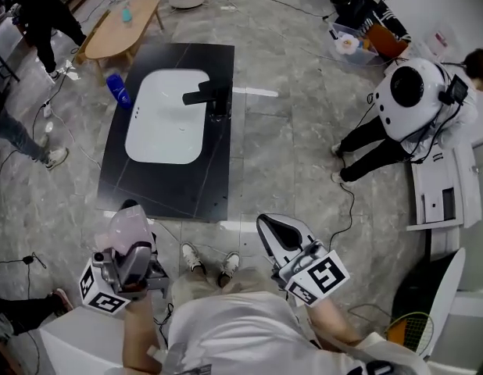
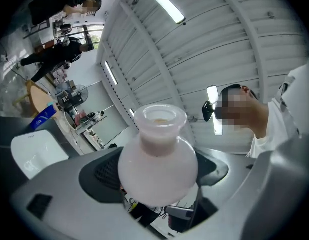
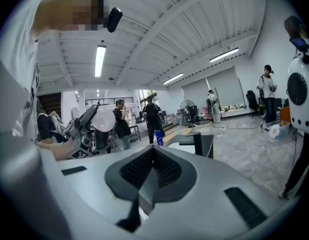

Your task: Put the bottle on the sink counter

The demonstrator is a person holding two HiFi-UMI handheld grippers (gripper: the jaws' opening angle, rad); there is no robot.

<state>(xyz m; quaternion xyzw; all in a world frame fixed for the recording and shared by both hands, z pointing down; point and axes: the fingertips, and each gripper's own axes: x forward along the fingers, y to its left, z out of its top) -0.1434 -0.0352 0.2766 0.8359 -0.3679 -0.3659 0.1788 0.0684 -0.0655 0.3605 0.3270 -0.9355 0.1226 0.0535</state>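
Note:
A pale pink round bottle [image 1: 126, 226] with a short wide neck sits between the jaws of my left gripper [image 1: 132, 250], held up near my chest. In the left gripper view the bottle [image 2: 158, 159] fills the gap and both pads press its sides. The right gripper view shows it too, bottle [image 3: 102, 120] uppermost. My right gripper [image 1: 279, 233] is shut and holds nothing; its pads meet [image 3: 152, 166]. The black sink counter [image 1: 187, 186] with a white basin [image 1: 167, 119] and a black faucet [image 1: 210, 96] lies ahead on the floor, well apart from both grippers.
A blue bottle [image 1: 119, 91] lies at the counter's left edge. A wooden table [image 1: 120, 26] stands behind it. A white round-headed robot [image 1: 409, 92] and a person stand at the right, other people at the left. Cables cross the grey tiled floor.

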